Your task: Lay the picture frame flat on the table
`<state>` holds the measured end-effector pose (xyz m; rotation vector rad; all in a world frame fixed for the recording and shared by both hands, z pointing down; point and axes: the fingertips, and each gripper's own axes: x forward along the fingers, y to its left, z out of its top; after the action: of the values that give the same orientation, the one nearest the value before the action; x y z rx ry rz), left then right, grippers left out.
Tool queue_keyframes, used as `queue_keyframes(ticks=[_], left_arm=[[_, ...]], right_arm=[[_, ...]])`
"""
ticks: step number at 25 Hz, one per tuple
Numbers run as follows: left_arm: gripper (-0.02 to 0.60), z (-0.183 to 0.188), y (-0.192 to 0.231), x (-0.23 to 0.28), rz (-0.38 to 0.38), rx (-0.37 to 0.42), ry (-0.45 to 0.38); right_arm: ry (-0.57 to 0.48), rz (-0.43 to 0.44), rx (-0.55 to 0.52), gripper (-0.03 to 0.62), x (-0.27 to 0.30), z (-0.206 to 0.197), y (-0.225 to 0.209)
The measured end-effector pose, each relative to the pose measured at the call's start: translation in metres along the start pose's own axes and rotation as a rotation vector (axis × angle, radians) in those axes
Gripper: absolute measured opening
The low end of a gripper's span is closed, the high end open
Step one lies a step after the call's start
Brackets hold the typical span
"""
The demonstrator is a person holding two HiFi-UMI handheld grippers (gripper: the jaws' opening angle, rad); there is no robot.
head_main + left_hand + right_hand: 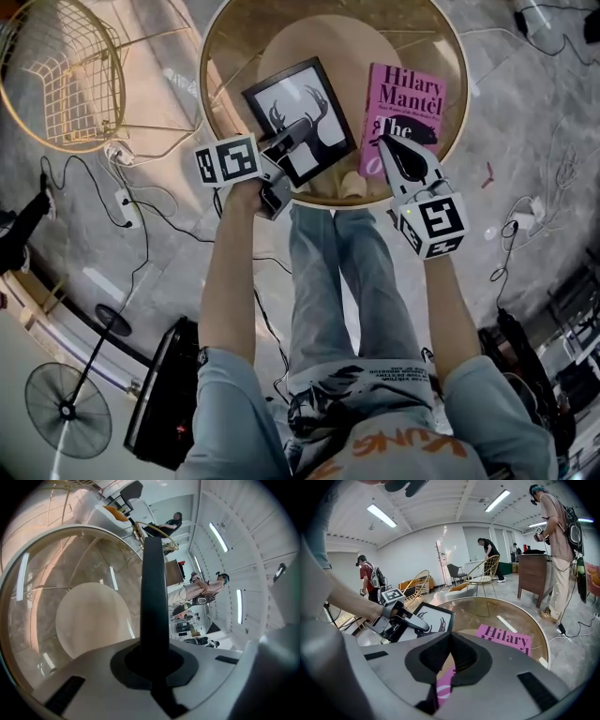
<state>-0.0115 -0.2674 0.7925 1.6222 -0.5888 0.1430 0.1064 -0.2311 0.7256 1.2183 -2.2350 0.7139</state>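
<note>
Head view: my left gripper [304, 126] covers the near edge of the black-framed antler picture [281, 98] on the round glass table [422, 37]. I cannot tell whether the picture lies flat.
Left gripper view: the jaws are clamped on its edge.
Right gripper view: my right gripper [449, 667] is closed and empty.

A round glass table [230, 42] with a thin gold rim carries two things. A pink paperback book [405, 98] lies flat on the glass, cover up, with the name Hilary Mantel on it. Just beside the book stands a black picture frame [295, 103] with an antler print; it is tilted up from the glass rather than flat. Behind the book, the table's pale round base [323, 56] shows through the glass.
</note>
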Motion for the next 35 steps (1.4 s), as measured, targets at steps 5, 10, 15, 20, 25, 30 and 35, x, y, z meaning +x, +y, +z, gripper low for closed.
queue_keyframes(ticks=[5, 10, 15, 20, 25, 30, 35], left_arm=[[0.026, -0.010, 0.014, 0.008, 0.053, 0.040, 0.098], [0.072, -0.015, 0.027, 0.015, 0.158, 0.123, 0.169], [0.193, -0.006, 0.035, 0.014, 0.338, 0.351, 0.220], [0.281, -0.001, 0.042, 0.008, 0.469, 0.480, 0.218], [0.344, 0.003, 0.047, 0.000, 0.567, 0.575, 0.187], [0.369, -0.004, 0.060, -0.007, 0.616, 0.537, 0.195], [0.377, -0.006, 0.064, -0.013, 0.633, 0.506, 0.184]], right_arm=[[0.000, 0.001, 0.016, -0.002, 0.002, -0.002, 0.001], [0.002, 0.010, 0.019, -0.002, 0.003, -0.001, 0.007], [0.001, 0.013, 0.022, -0.002, 0.001, -0.001, 0.013], [0.006, 0.018, 0.026, -0.002, 0.000, -0.006, 0.019], [0.009, 0.028, 0.019, -0.002, -0.001, -0.006, 0.027], [0.009, 0.033, 0.015, -0.002, -0.002, -0.006, 0.030], [0.012, 0.035, 0.014, -0.002, -0.005, -0.007, 0.031]])
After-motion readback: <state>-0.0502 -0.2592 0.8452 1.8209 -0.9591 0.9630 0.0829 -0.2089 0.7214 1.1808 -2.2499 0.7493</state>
